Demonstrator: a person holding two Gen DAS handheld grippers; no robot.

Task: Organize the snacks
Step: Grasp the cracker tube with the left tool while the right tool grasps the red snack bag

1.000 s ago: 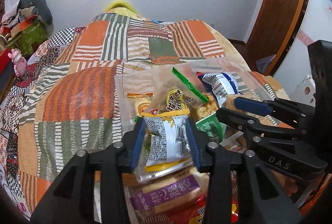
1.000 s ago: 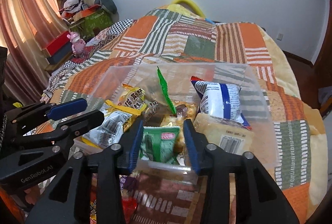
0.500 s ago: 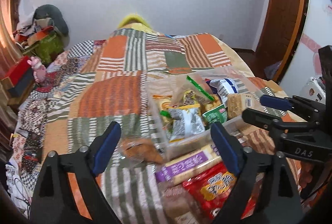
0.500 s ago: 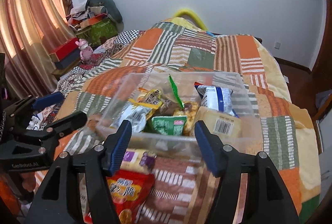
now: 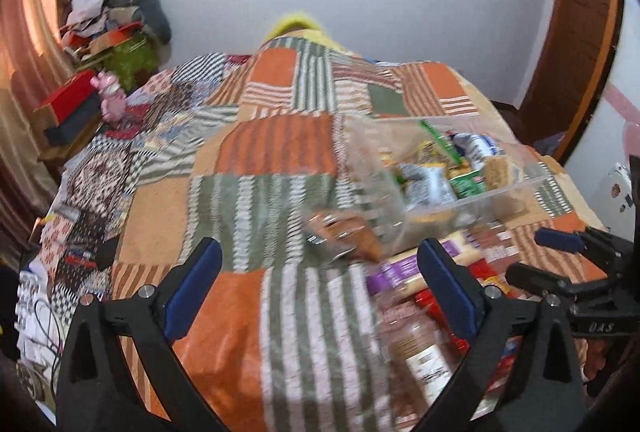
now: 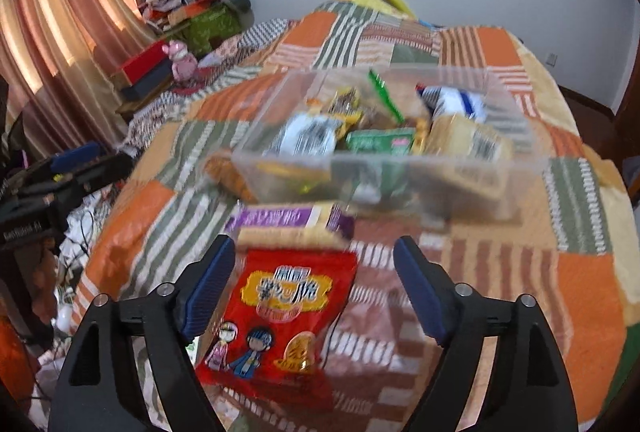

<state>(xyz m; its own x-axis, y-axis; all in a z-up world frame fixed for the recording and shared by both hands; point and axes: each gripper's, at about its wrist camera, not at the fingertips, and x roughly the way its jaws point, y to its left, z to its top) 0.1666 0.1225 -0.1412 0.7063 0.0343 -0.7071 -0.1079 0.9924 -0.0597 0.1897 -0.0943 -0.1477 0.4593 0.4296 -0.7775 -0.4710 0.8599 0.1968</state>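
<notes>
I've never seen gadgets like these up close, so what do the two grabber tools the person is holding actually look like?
Both are alike: the left gripper and right gripper are matte black plastic frames with triangular cutouts and silver screws. Each finger ends in a dark blue pad. White lettering marks their bodies: "DAS" on the right one, partly blurred on the left. No cables or sleeves show.

Left gripper [image 5: 320, 288]: matte black moulded plastic frame with triangular cut-outs in each limb, round silver screw heads at the joints, and blue ribbed pads [image 5: 192, 288] lining the inner faces of the fingers. Right gripper [image 6: 314, 286]: same black frame, same silver screws and triangular openings, with dark blue ribbed pads [image 6: 420, 292]. Seen from the opposite wrist cameras: white "DAS" lettering on the right unit's body, blurred white lettering on the left unit's, not fully legible.
</notes>
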